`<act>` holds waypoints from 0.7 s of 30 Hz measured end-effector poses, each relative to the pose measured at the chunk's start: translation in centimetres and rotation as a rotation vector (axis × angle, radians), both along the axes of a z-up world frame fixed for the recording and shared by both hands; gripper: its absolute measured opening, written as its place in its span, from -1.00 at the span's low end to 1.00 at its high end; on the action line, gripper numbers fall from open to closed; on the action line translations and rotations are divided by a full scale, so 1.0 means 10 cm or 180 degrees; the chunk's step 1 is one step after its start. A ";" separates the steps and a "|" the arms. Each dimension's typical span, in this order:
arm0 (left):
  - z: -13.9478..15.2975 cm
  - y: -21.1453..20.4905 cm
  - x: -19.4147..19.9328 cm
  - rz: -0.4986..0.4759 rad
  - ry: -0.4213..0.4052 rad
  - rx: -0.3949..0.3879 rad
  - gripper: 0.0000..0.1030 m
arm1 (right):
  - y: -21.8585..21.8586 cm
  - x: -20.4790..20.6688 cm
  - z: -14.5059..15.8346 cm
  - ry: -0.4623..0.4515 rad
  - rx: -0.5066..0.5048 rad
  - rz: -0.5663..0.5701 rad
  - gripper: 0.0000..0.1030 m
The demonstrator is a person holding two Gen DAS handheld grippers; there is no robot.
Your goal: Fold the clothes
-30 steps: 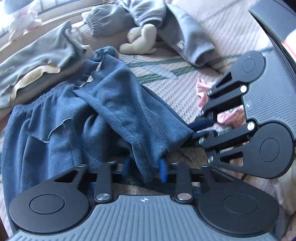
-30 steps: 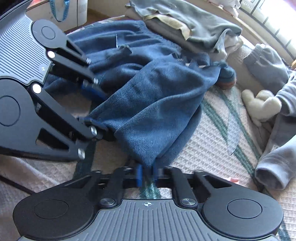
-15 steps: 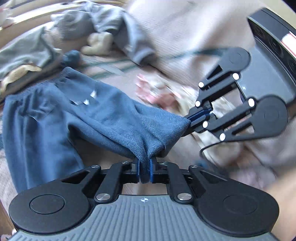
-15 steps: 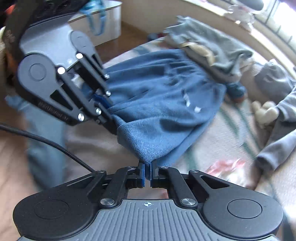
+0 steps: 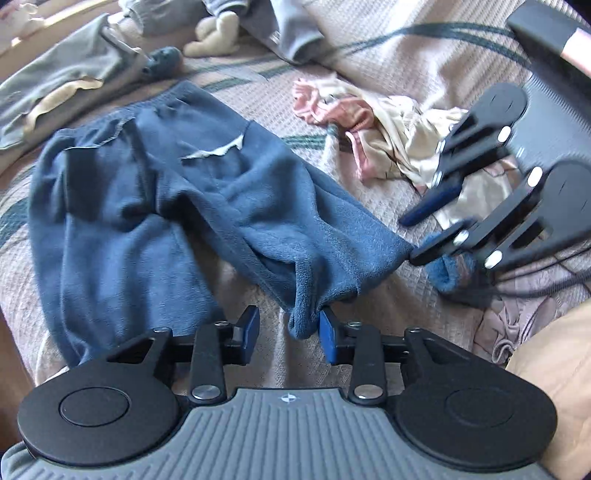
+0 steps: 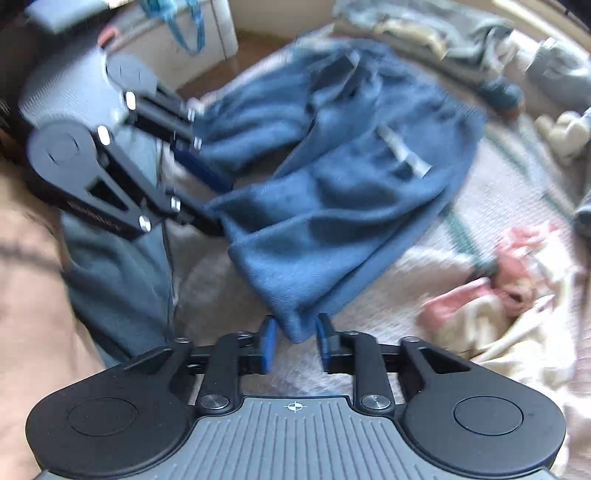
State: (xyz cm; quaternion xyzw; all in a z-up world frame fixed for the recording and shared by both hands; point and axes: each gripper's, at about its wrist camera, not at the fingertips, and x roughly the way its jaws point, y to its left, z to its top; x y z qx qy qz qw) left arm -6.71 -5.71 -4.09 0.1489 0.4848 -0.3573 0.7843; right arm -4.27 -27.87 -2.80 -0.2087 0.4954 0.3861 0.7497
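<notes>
Blue fleece trousers (image 5: 155,206) lie spread on a bed covered by a beige ribbed blanket with green stripes (image 5: 369,48), waistband toward the far side, one leg folded over. Left hand-held gripper (image 5: 288,330): jaws opening, the leg's hem corner hanging between the blue pads (image 5: 327,334) and touching only the right one. Right hand-held gripper (image 6: 294,341): jaws likewise opening, the other hem corner loose between its pads. A crumpled pink-and-cream garment (image 5: 373,129) lies beside the trousers; grey folded clothes (image 5: 55,81) and a cream soft toy (image 5: 214,35) lie beyond.
</notes>
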 end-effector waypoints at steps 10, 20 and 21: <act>0.10 -0.01 -0.01 0.0050 -0.0110 -0.0087 -0.20 | -0.32 0.43 0.36 -0.0790 0.0187 -0.0686 -0.28; 0.15 0.00 0.08 0.0142 -0.0195 -0.0151 -0.18 | -0.27 1.08 0.11 -0.0611 0.0312 -0.0994 -0.28; 0.16 -0.02 0.08 0.0095 -0.0196 -0.0178 -0.18 | -0.26 1.11 0.08 -0.0590 0.0319 -0.0999 -0.28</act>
